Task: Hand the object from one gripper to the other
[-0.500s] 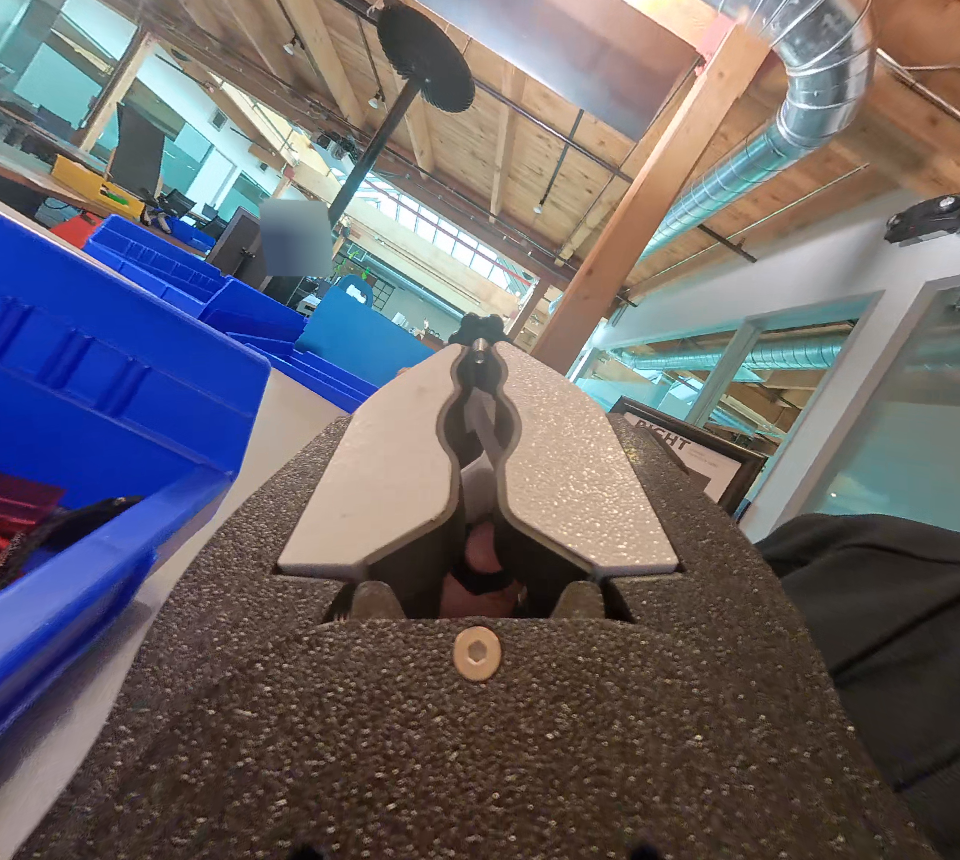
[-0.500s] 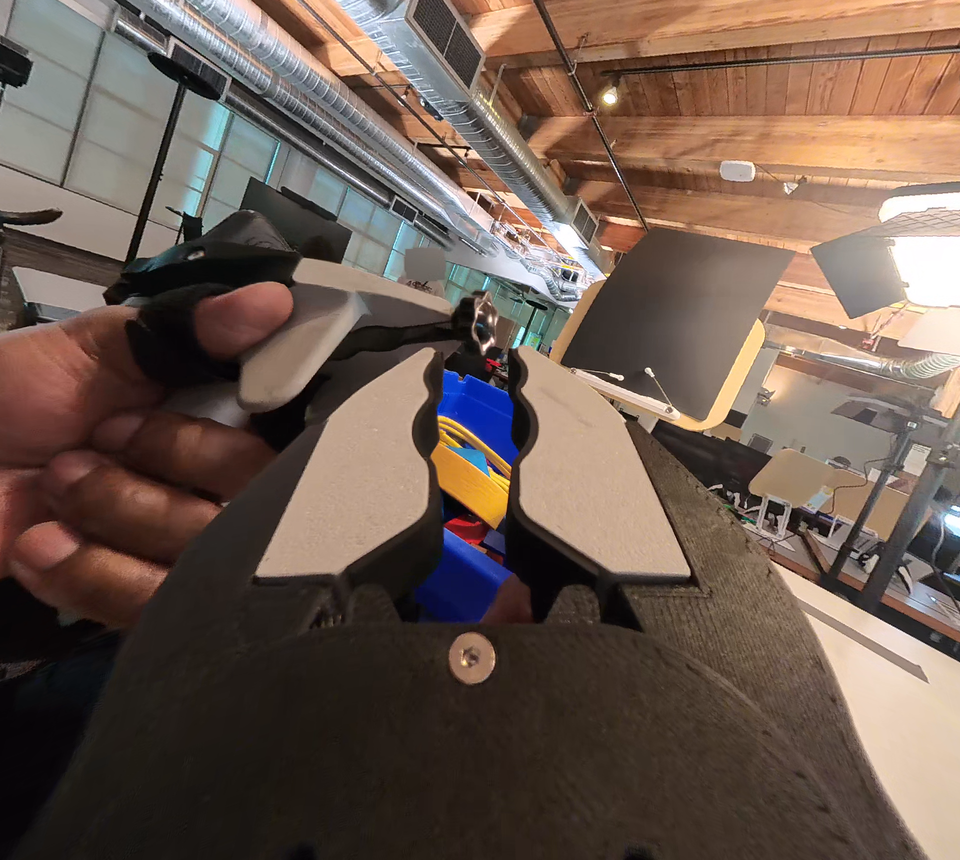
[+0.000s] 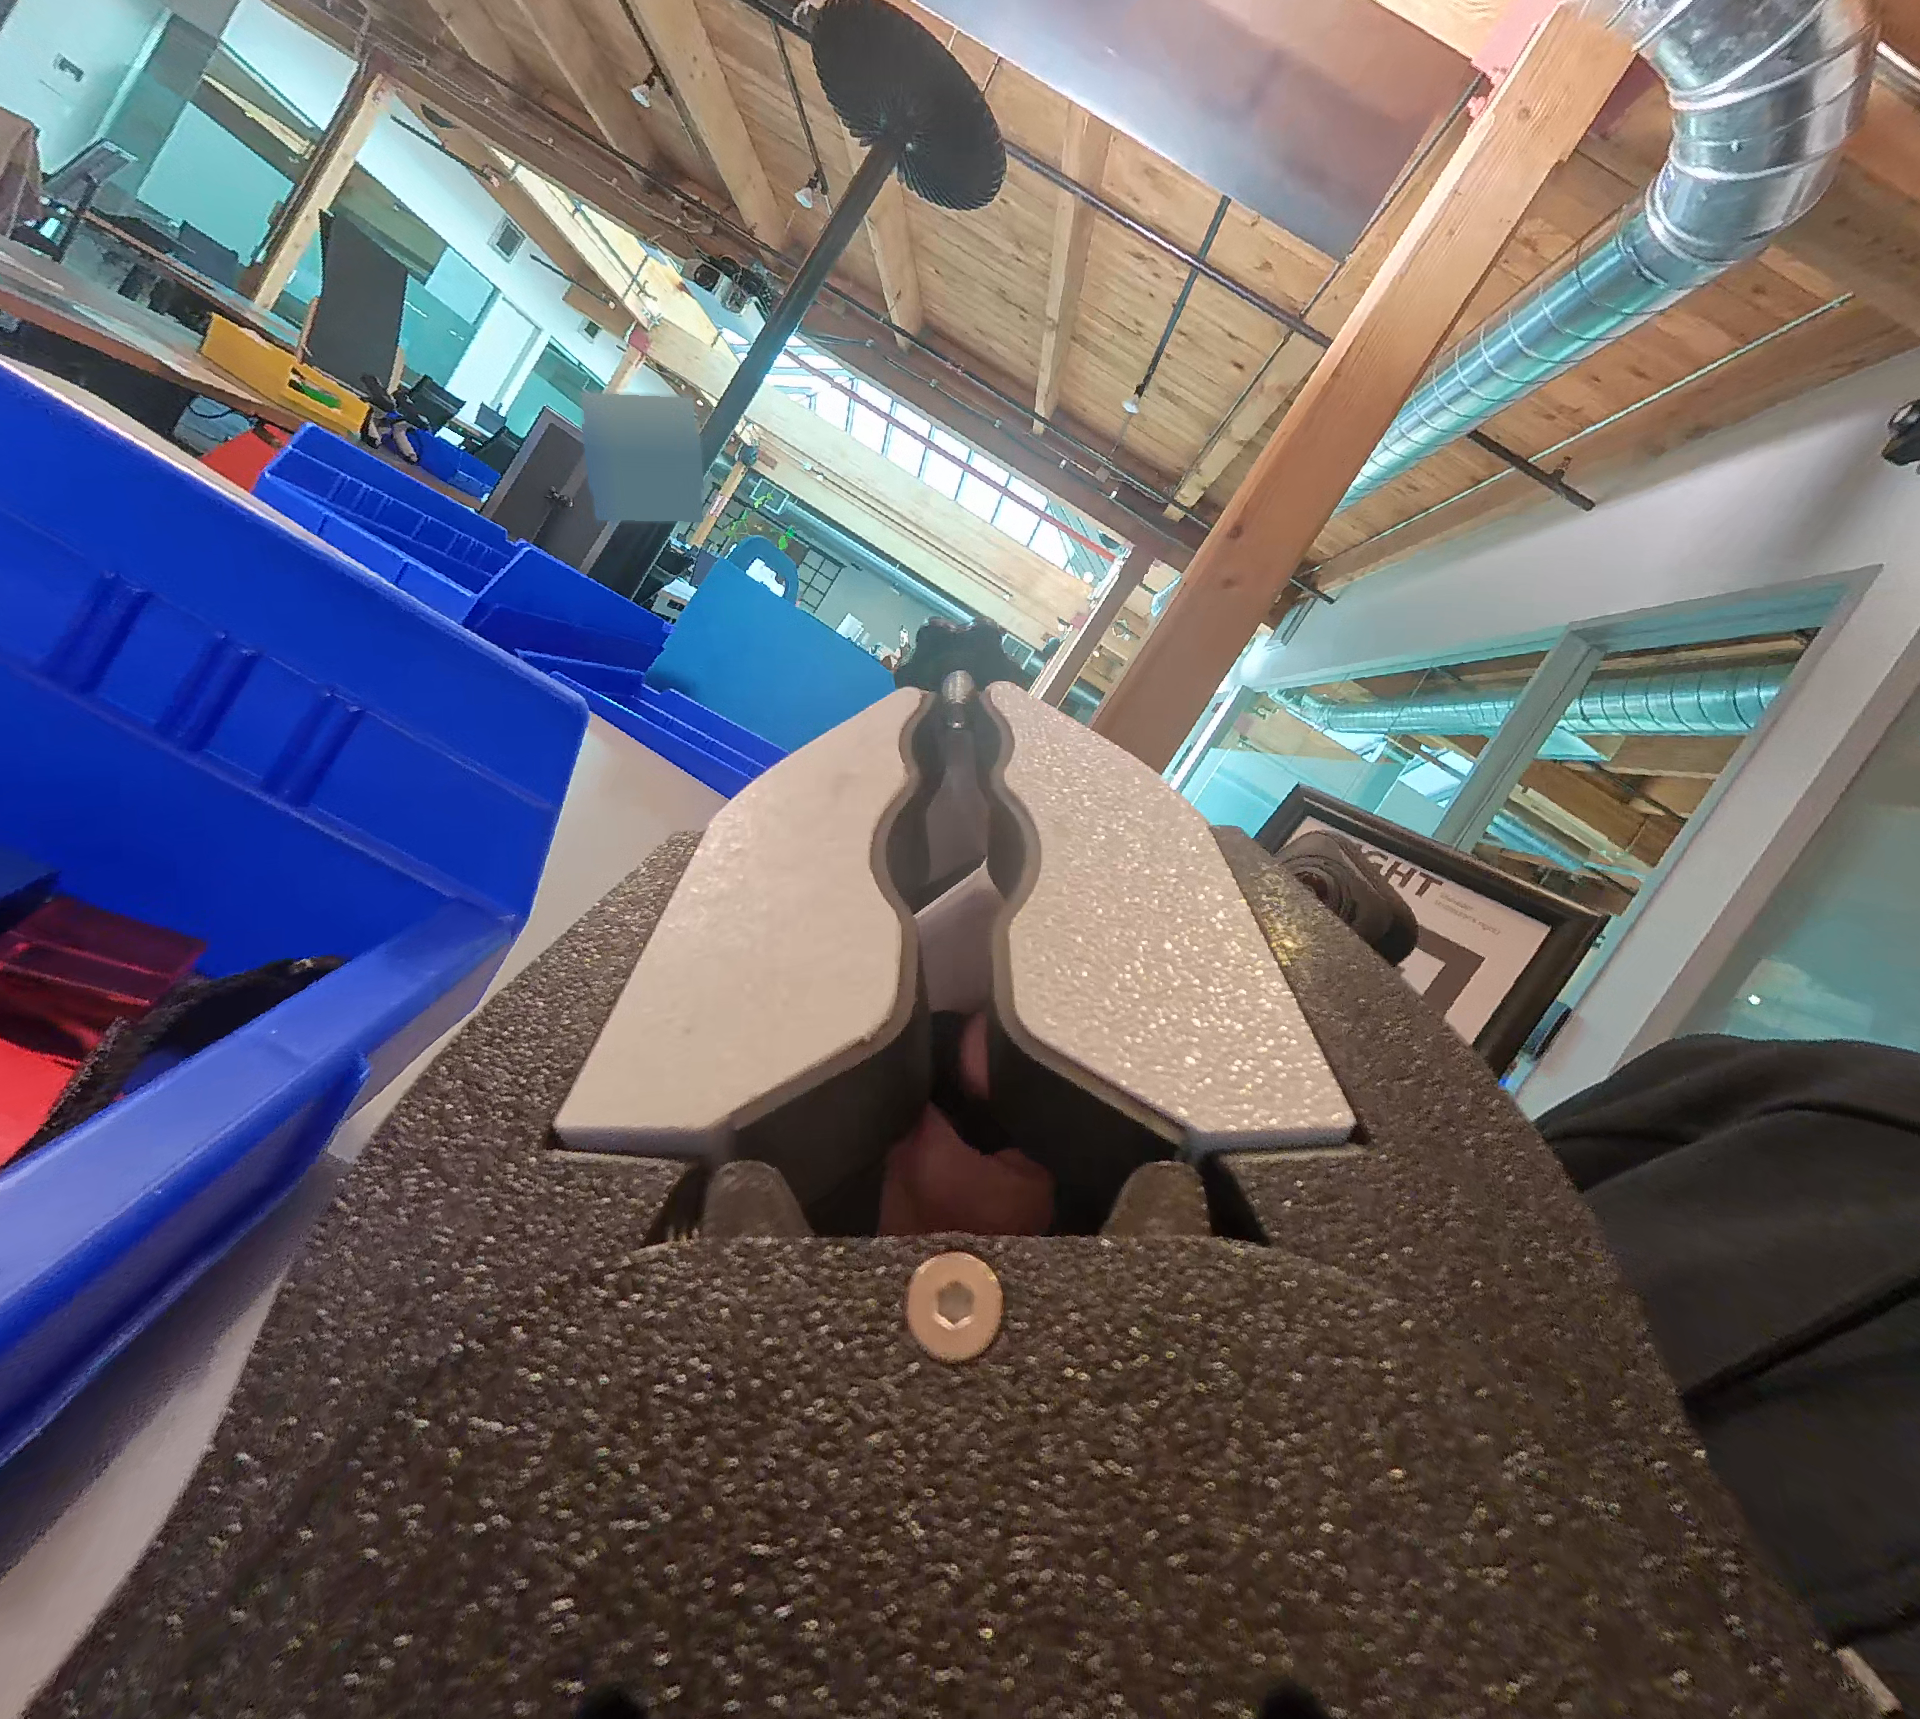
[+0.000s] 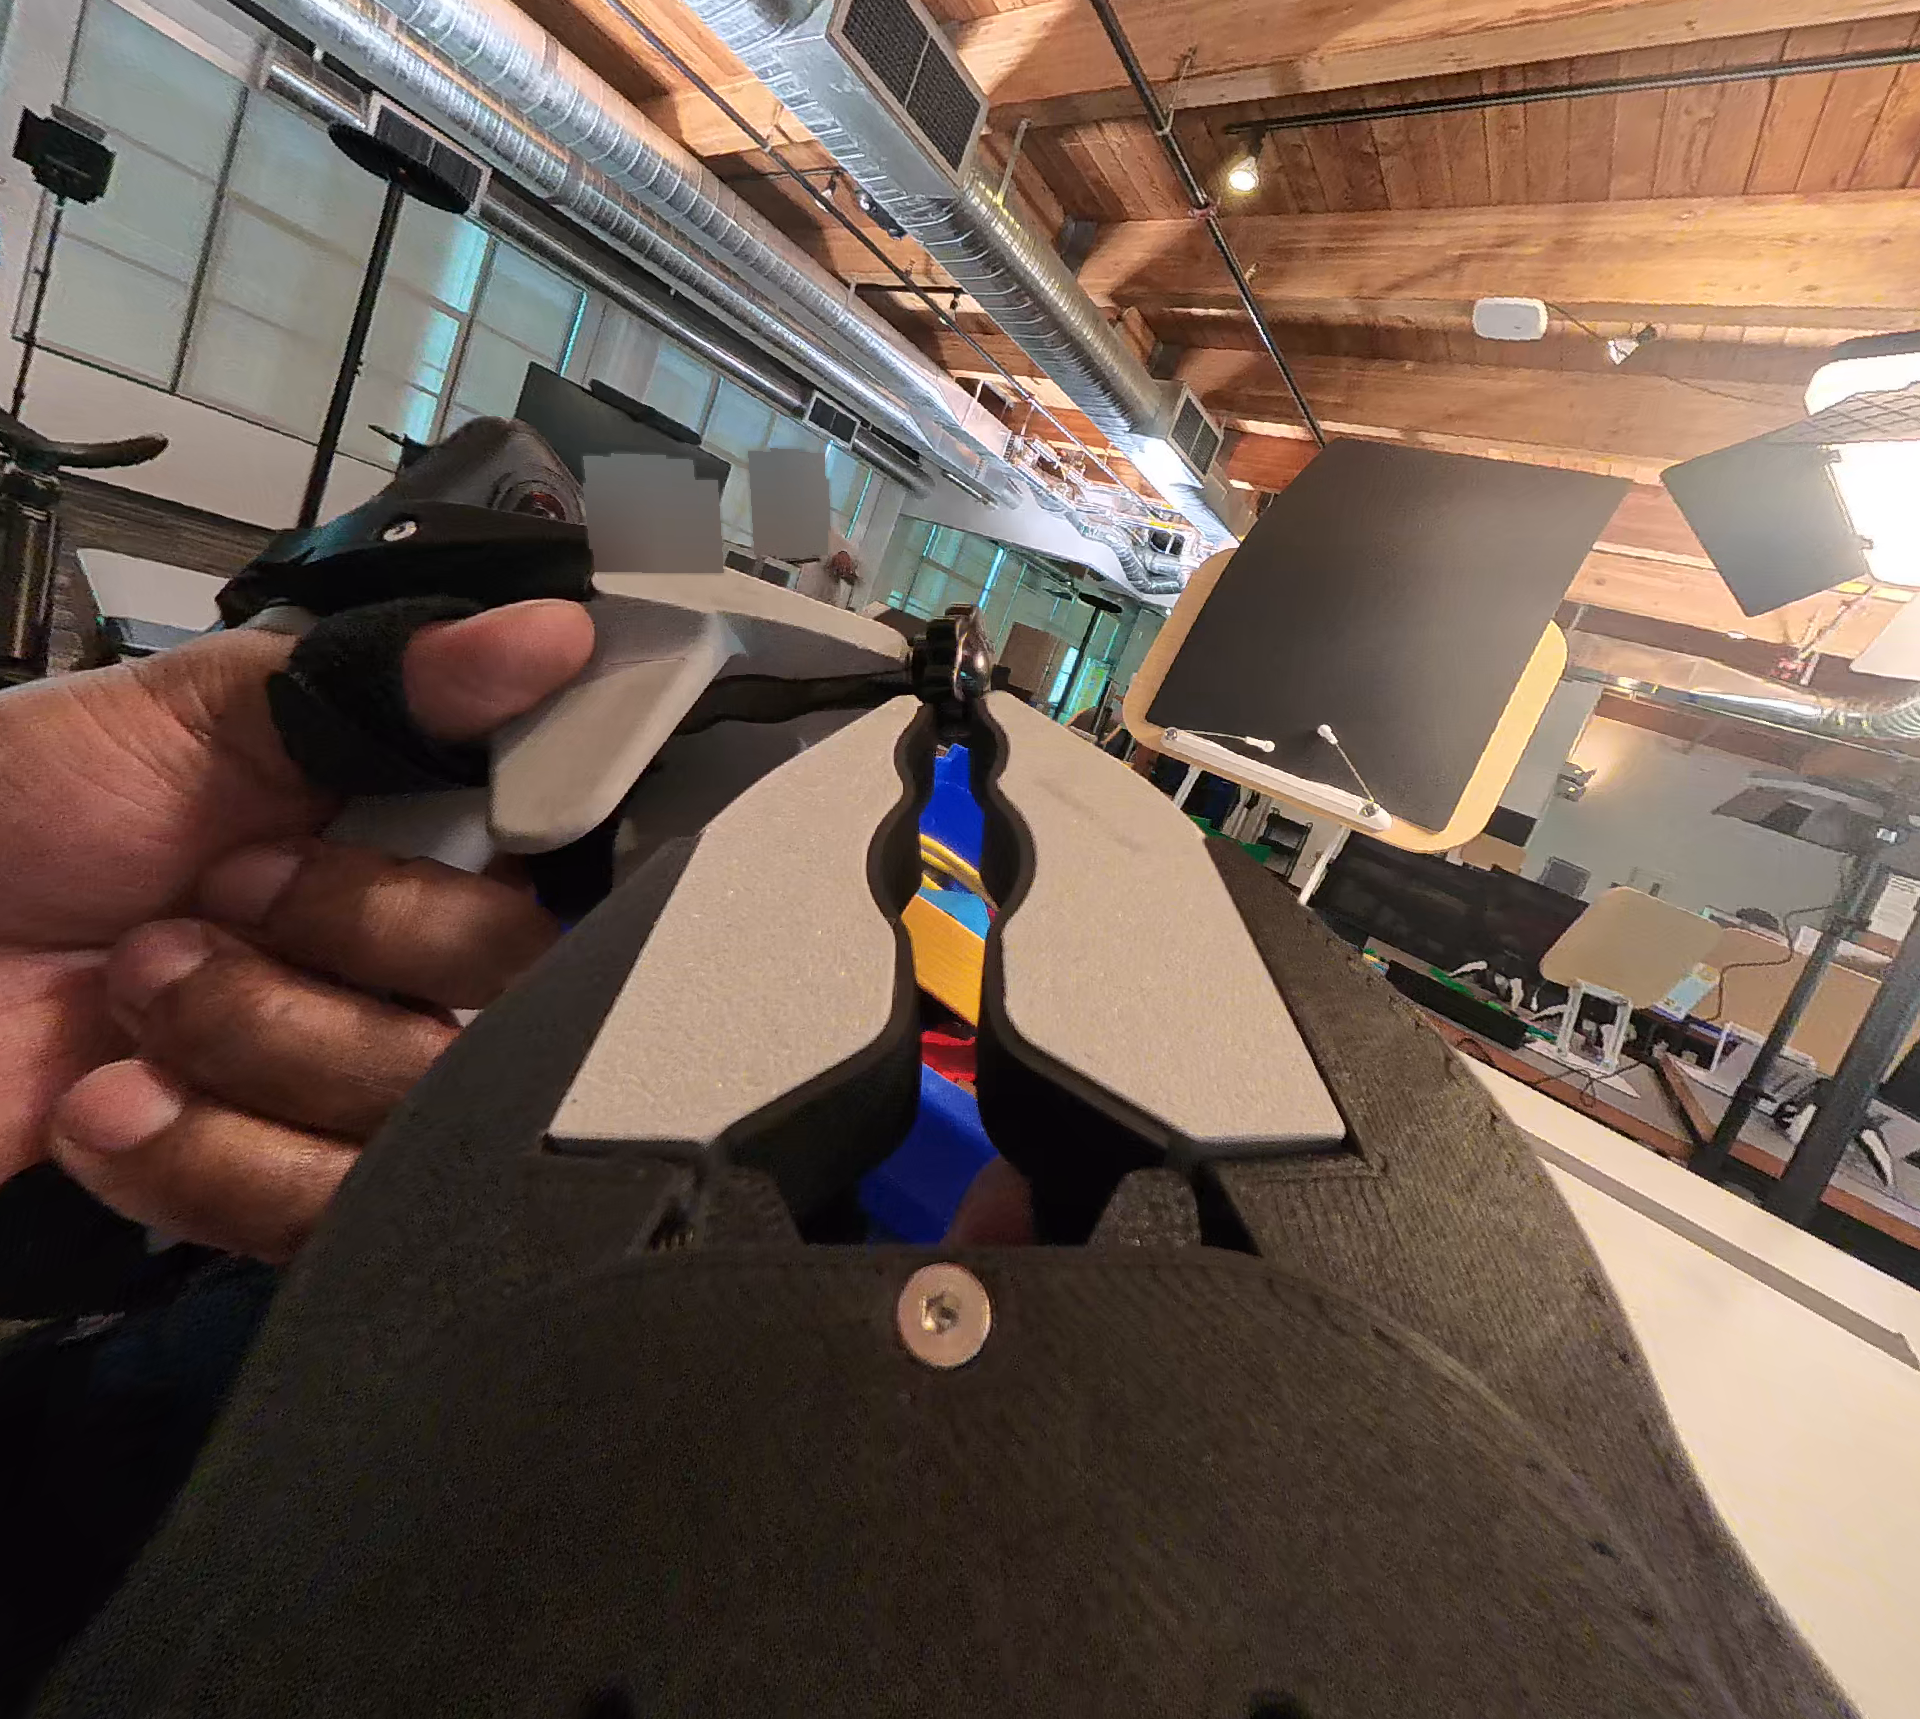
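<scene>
Bins, blue, crowd left of left gripper; table strip between, wood post and framed sign to right. Left gripper nearly closed on black knob with threaded metal stud, stud pinched at tips, knob head poking past. Right gripper, jaws nearly together at tips around same knob; firm hold cannot tell. Hand on left gripper's body at left; white table open to right.

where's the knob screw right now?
The knob screw sits at the centre of both wrist views, pinched at the tips of the left gripper and of the right gripper, above the blue bins.
</scene>
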`<action>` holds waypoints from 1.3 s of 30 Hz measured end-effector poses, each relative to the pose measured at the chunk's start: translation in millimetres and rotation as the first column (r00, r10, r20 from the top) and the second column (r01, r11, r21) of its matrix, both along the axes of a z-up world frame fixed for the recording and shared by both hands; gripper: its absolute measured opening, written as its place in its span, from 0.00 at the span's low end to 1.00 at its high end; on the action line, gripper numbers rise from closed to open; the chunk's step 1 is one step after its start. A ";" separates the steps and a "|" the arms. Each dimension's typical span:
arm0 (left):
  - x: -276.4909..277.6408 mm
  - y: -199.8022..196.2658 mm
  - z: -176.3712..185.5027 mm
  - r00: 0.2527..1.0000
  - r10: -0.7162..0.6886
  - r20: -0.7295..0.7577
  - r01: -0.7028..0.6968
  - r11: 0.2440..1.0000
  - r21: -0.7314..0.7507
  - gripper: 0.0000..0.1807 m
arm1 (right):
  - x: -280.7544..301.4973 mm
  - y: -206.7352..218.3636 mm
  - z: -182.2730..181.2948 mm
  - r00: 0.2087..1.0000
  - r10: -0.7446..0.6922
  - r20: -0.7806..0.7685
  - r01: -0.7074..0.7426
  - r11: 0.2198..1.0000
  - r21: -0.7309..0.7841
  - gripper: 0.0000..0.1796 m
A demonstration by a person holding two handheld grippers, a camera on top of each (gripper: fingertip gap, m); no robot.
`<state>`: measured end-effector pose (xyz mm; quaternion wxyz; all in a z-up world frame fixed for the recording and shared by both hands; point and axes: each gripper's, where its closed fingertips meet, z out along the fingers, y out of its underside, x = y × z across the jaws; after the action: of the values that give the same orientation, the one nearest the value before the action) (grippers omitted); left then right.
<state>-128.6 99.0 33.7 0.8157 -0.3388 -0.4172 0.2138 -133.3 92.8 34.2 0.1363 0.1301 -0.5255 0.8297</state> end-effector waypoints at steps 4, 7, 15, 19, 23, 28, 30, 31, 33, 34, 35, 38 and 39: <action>0.6 4.6 1.0 1.000 -0.008 0.011 0.009 0.993 -0.115 0.04 | -0.4 3.0 3.0 0.997 0.057 0.042 -0.058 0.998 0.002 0.03; 1.6 8.9 -0.7 1.000 -0.005 0.023 0.011 0.967 -0.256 0.08 | -3.4 5.2 6.4 0.989 0.112 0.100 -0.113 0.994 0.007 0.03; 9.3 0.4 4.3 1.000 -0.018 0.006 0.019 0.936 -0.351 0.20 | 6.9 2.6 -0.7 0.916 0.327 0.233 -0.358 0.928 0.105 0.03; 20.5 -1.7 4.6 0.997 -0.083 -0.009 0.071 0.902 -0.426 0.21 | 22.8 8.8 -4.7 0.808 0.499 0.313 -0.558 0.819 0.135 0.02; 27.9 6.5 -4.1 0.982 -0.187 0.001 0.166 0.867 -0.470 0.22 | 32.3 16.1 -5.8 0.710 0.597 0.373 -0.678 0.722 0.135 0.03; 35.9 19.3 -7.5 0.960 -0.278 -0.036 0.224 0.836 -0.500 0.23 | 41.8 16.3 -11.9 0.644 0.633 0.430 -0.744 0.649 0.158 0.02; 35.2 23.3 -10.8 0.958 -0.284 -0.030 0.227 0.822 -0.521 0.23 | 45.1 15.8 -13.7 0.632 0.636 0.443 -0.755 0.634 0.168 0.03; 34.5 23.9 -11.3 0.960 -0.279 -0.032 0.221 0.821 -0.527 0.21 | 46.2 15.2 -14.9 0.633 0.633 0.445 -0.755 0.631 0.177 0.03; 36.5 25.5 -9.6 0.956 -0.290 -0.049 0.221 0.820 -0.527 0.14 | 44.6 13.6 -15.1 0.638 0.622 0.455 -0.749 0.638 0.178 0.03; 35.4 25.0 -9.8 0.958 -0.283 -0.044 0.219 0.821 -0.527 0.14 | 43.6 13.1 -15.1 0.639 0.617 0.459 -0.747 0.640 0.179 0.03; 33.5 23.6 -10.5 0.962 -0.272 -0.032 0.215 0.822 -0.528 0.14 | 41.7 11.6 -15.6 0.652 0.605 0.457 -0.735 0.652 0.185 0.03; 27.4 14.6 -9.7 0.976 -0.218 -0.014 0.181 0.842 -0.508 0.14 | 33.0 8.3 -10.9 0.740 0.549 0.388 -0.645 0.743 0.178 0.09; 27.2 12.1 -7.6 0.977 -0.214 -0.012 0.181 0.854 -0.488 0.14 | 29.9 9.3 -7.1 0.781 0.527 0.334 -0.599 0.783 0.165 0.10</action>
<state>-101.4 111.0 26.1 0.7360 -0.5656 -0.2863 0.2375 -103.4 102.2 27.2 -0.2115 0.1849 -0.5801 0.7646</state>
